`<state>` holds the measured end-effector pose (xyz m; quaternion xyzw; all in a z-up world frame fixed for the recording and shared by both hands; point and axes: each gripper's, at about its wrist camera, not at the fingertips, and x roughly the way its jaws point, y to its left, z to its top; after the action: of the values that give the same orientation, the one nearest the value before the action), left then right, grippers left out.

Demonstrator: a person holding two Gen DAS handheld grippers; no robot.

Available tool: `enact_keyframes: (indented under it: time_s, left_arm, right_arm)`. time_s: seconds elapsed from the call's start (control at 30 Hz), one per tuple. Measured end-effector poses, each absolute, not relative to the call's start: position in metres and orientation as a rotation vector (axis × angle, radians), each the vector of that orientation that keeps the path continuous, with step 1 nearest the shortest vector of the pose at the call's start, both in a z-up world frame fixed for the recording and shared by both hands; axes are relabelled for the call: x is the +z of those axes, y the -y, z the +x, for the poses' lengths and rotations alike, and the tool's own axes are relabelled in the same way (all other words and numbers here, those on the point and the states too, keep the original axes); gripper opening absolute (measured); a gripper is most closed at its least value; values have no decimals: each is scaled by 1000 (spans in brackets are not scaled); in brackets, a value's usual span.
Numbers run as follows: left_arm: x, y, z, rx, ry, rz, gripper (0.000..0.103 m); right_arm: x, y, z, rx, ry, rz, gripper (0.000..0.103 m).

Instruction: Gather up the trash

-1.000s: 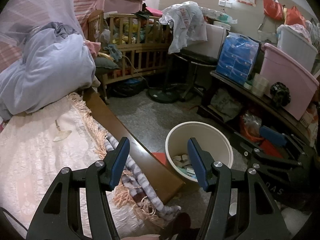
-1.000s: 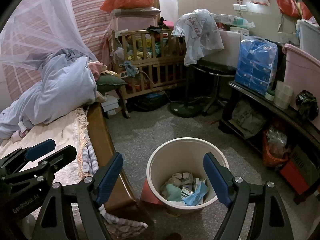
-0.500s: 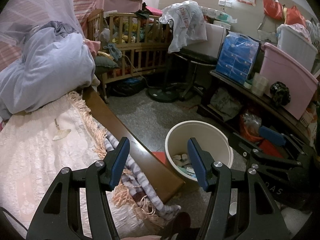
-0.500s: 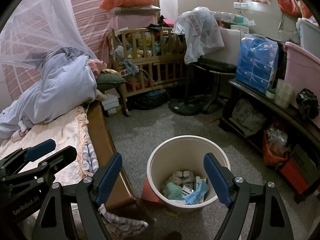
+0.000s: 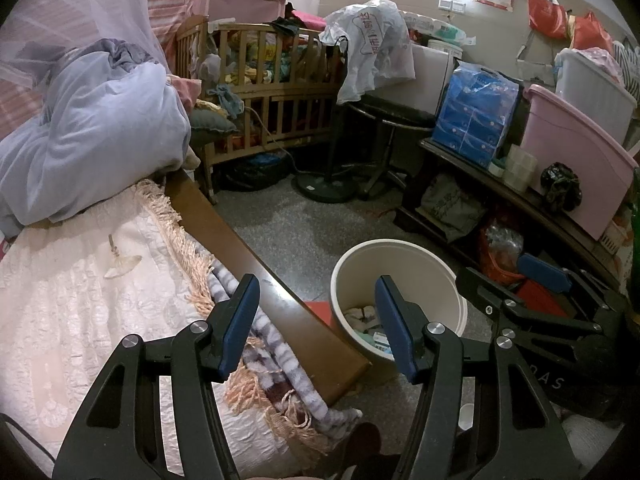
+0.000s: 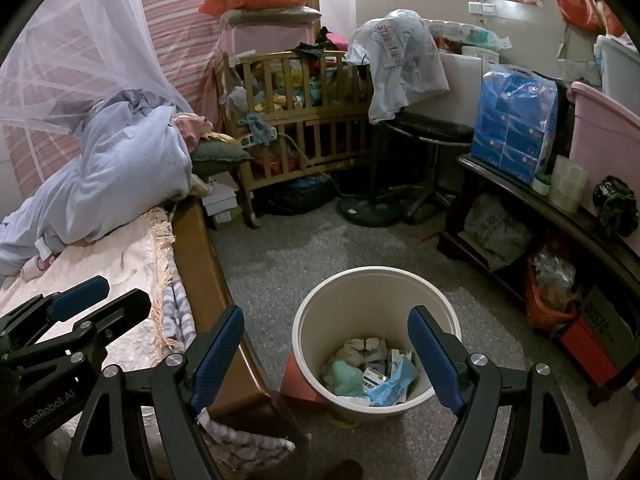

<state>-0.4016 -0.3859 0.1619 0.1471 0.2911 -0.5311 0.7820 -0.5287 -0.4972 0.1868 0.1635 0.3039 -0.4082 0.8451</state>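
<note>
A cream round bin (image 6: 376, 276) stands on the grey floor beside the bed's wooden edge. Inside it lie crumpled paper, a teal wad and blue wrappers (image 6: 368, 372). My right gripper (image 6: 326, 354) hovers above the bin's near side, open wide and empty. Over the bed's corner, my left gripper (image 5: 316, 320) is open with nothing between its blue pads. The bin (image 5: 400, 252) sits just right of it. A small pale scrap (image 5: 122, 260) lies on the pink bedspread ahead of the left gripper. Each gripper shows in the other's view: the right gripper (image 5: 540, 276) and the left gripper (image 6: 80, 298).
The bed (image 5: 80, 320) with a fringed cover and a heaped blue quilt (image 5: 100, 132) fills the left. A wooden crib (image 6: 300, 120), a black stool (image 6: 432, 132) and a fan base stand at the back. A dark shelf (image 6: 560, 216) with boxes runs along the right.
</note>
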Motion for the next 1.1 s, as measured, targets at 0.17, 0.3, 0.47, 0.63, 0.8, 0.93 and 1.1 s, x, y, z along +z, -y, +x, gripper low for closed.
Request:
enact_keyframes:
  time_s: [0.17,0.3,0.47,0.63,0.8,0.93,1.1]
  left_arm:
    - [162,386,-401,-1146,-629,316,59]
    - [162,386,-402,-1146,-629,317,59]
    - [160,386,-404,-1147,-629,317,59]
    - [154,386,-405,-1153,-629,323,59]
    - [153,387,-404,-1154,-632,324,59]
    - [152,387,-404,-1158,-636,324,59]
    - [152,387,-403,-1158,-636,323,59]
  right_arm:
    - [183,498,-529,-861,-650,346,82]
    - [182,499,-530,-861,-652,346,82]
    - [181,499,-530,-861,-653,346,83]
    - [181,501,-531,-860,-654,346,83]
    - [178,501,-534,-863,-659,349,83]
    - [177,503,-536,-863,-667,350,83]
    - [177,502,-535,-864,-675,348,83]
